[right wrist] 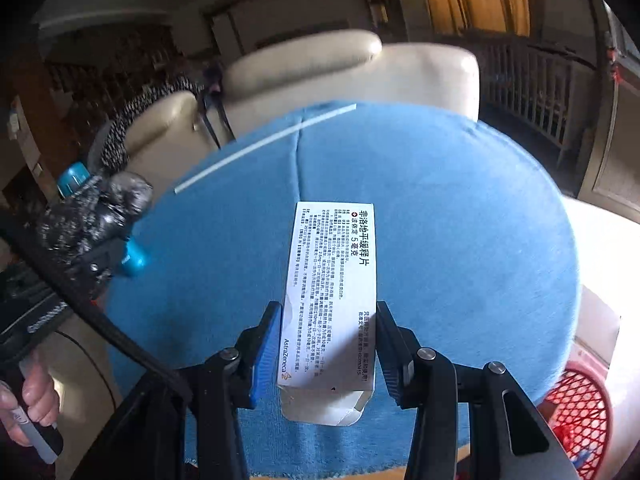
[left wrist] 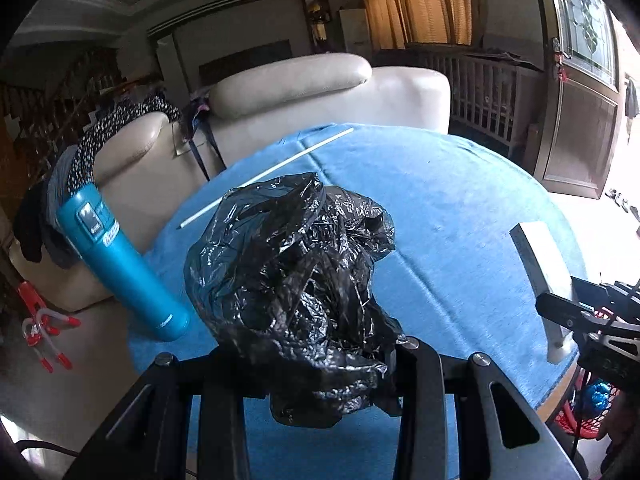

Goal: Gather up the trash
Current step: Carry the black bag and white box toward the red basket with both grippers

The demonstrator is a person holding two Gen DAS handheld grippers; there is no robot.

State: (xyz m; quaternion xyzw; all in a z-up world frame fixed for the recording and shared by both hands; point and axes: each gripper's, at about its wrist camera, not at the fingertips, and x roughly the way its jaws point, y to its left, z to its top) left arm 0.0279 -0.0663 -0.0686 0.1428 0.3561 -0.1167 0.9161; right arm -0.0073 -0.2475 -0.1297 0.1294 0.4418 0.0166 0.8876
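Trash is being gathered from a blue-covered tabletop (left wrist: 460, 208), and by judgement the job is partly done. At the left, a crumpled black plastic bag (left wrist: 296, 280) is being held by the left tongs (left wrist: 316, 376), narrowed upon its lower folds, above the tabletop's near edge. At the right, a white medicine box (right wrist: 332, 292) is being gripped at its near end by the right tongs (right wrist: 328, 344), the blue pads pressing on both its sides; whether it is being lifted clear of the cloth cannot be told. A thin white stick (left wrist: 268, 176) is being left lying toward eleven o'clock on the tabletop, well apart from both tongs, and is probably still to be collected. A teal flask (left wrist: 120, 268) is standing at about nine o'clock, likely no trash. Both held things are yet to be dropped, presumably into the red mesh basket (right wrist: 580, 412) at four o'clock.

In the left wrist view the bag's folds and the flask's lid are being shown plainly, while the box is being seen only edge-on. In the right wrist view the box's printed face and a hand (right wrist: 28, 404) on the left handle are being shown.
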